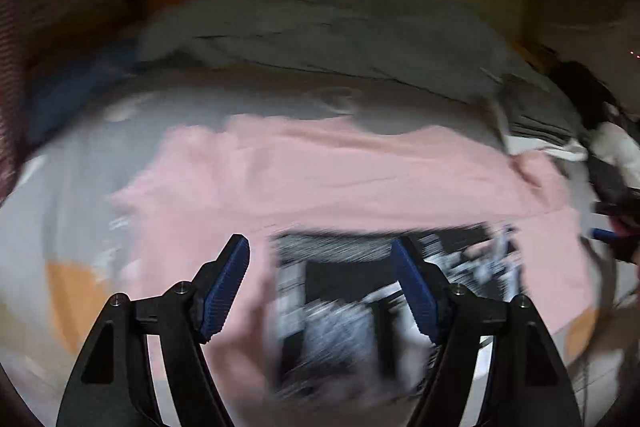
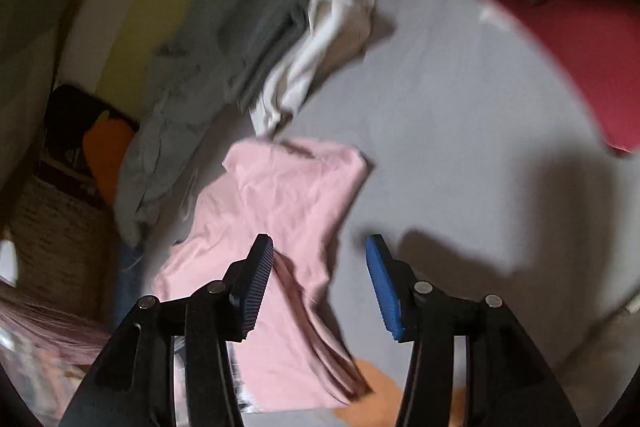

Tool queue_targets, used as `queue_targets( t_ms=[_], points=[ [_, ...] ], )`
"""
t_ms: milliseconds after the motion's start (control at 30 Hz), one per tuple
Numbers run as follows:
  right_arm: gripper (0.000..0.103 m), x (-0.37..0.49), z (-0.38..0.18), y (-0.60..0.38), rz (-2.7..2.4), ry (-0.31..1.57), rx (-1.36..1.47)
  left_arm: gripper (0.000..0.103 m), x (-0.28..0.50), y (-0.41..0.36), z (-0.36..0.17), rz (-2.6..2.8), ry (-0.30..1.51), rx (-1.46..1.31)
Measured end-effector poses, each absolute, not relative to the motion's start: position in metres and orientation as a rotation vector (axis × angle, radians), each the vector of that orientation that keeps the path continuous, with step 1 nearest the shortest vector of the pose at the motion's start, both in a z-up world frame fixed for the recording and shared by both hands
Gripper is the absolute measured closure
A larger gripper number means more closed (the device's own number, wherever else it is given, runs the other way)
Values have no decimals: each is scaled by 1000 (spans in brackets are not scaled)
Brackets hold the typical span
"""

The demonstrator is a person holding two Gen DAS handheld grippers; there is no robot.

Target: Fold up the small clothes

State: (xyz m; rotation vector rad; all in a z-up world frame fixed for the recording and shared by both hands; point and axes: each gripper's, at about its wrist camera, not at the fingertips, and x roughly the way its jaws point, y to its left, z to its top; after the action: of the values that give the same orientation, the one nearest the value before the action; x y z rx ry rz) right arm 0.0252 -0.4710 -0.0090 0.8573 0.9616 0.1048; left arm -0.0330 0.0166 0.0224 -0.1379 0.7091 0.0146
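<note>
A pink T-shirt lies partly folded on a grey bed sheet, with a black-and-white print showing at its near side. My left gripper is open and empty just above the print. In the right wrist view the pink T-shirt lies folded lengthwise. My right gripper is open and empty over the shirt's right edge. Both views are motion-blurred.
A heap of grey and white clothes lies past the shirt. A red cushion sits at the right. An orange object and a woven basket stand left of the bed. A grey blanket lies behind.
</note>
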Motion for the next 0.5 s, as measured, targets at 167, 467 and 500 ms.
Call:
queue_targets(
  t_ms=[167,467,500],
  points=[
    [53,60,-24,-476,-23,1011,831,31,11,-36,20,-169,728,-123],
    [100,95,-41,-487,69,959,923,38,36,-98,-24,-266,812,-120],
    [100,95,-42,-488,113,937,967,39,32,-100,-26,-258,801,-110]
  ],
)
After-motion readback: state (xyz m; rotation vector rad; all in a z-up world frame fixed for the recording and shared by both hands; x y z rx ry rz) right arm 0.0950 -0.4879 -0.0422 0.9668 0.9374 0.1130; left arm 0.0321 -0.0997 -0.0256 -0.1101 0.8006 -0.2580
